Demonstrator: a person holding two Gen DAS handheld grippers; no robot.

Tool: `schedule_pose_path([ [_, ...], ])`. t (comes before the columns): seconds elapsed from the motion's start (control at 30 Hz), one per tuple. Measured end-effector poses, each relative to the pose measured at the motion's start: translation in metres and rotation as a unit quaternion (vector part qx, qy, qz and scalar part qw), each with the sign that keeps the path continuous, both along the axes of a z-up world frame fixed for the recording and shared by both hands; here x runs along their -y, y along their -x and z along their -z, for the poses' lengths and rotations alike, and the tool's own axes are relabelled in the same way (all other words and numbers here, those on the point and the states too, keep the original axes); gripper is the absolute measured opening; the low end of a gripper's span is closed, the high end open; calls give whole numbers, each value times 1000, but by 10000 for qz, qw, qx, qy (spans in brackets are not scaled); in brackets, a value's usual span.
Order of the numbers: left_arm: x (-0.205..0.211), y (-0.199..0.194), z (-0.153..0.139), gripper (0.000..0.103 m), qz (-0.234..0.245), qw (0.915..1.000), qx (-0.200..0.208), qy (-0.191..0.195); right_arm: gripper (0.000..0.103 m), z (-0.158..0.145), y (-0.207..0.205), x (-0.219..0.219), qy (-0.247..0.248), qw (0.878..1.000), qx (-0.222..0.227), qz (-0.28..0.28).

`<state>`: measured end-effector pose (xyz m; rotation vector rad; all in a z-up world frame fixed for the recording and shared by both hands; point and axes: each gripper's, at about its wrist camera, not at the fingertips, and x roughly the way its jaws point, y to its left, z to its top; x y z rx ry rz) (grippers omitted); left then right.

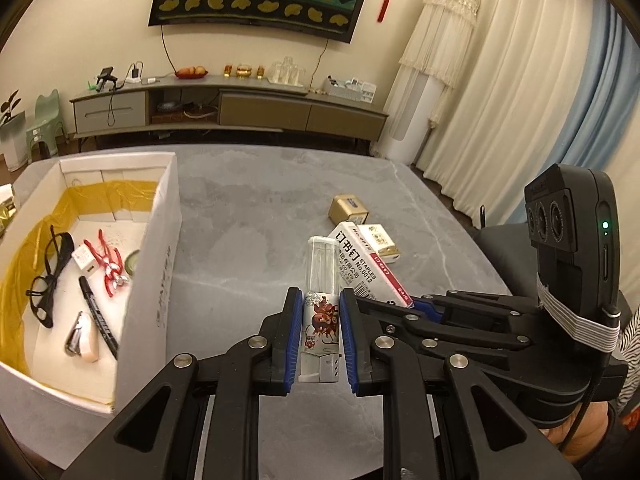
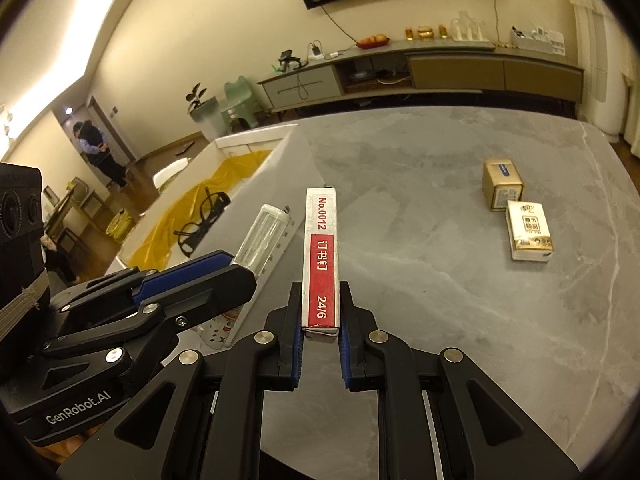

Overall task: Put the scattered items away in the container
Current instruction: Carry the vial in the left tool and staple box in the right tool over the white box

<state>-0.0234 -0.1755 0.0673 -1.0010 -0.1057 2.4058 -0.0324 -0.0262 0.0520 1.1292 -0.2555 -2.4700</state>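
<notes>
Carry step. Left gripper [image 1: 320, 320] jaws clamped on lighter [image 1: 320, 304]; right gripper [image 2: 320, 316] jaws clamped on staple box [image 2: 321, 256]. Both lifted over surface [image 2: 420, 184]. Container [image 1: 152, 264] at 9 o'clock. Next: swing left over rim, release inside. Gold tin [image 2: 502, 184], tissue pack [image 2: 530, 232] remain at 2 o'clock.

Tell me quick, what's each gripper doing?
Left gripper: shut on the bottle.
Right gripper: shut on the staple box.

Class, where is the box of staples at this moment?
The box of staples is clamped in the right gripper above the grey table, beside the left gripper's spray bottle.
</notes>
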Motion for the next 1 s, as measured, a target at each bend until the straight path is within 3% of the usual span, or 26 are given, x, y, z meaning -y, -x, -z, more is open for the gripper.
schedule_pose_path([
  [0.53,40,-19,-27,20,-243,9992,-256,-212,16,-36,-16,40,-108,9985,-333,-428],
  [1.0,92,-21,-36,20,-647,9964,-215,-499,16,-61,-13,84,-178,9942,-513,-924],
])
